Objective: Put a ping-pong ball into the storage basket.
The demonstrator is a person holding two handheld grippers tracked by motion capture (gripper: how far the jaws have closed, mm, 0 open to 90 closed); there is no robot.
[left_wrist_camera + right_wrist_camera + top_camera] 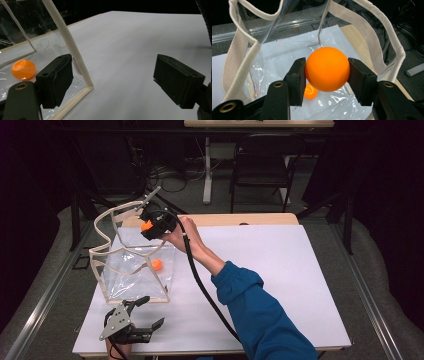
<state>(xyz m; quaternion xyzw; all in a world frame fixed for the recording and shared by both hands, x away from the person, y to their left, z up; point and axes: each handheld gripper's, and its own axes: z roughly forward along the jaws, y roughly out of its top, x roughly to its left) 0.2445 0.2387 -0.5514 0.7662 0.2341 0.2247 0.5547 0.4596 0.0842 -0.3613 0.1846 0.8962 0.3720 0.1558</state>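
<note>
From above, the right gripper (150, 227) is clamping a round orange ball (146, 226) over the clear plastic bag with cream webbing trim (131, 270), while the left gripper (113, 80) is resting spread apart, and the right gripper view is showing that ball (327, 69) squeezed above a second orange ball (310, 92) inside.

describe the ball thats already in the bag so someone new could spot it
On the white table stands a clear bag with cream trim, at its left. The orange ball lies on its floor; unlike the larger held ball in the right gripper above, it rests loose.
</note>
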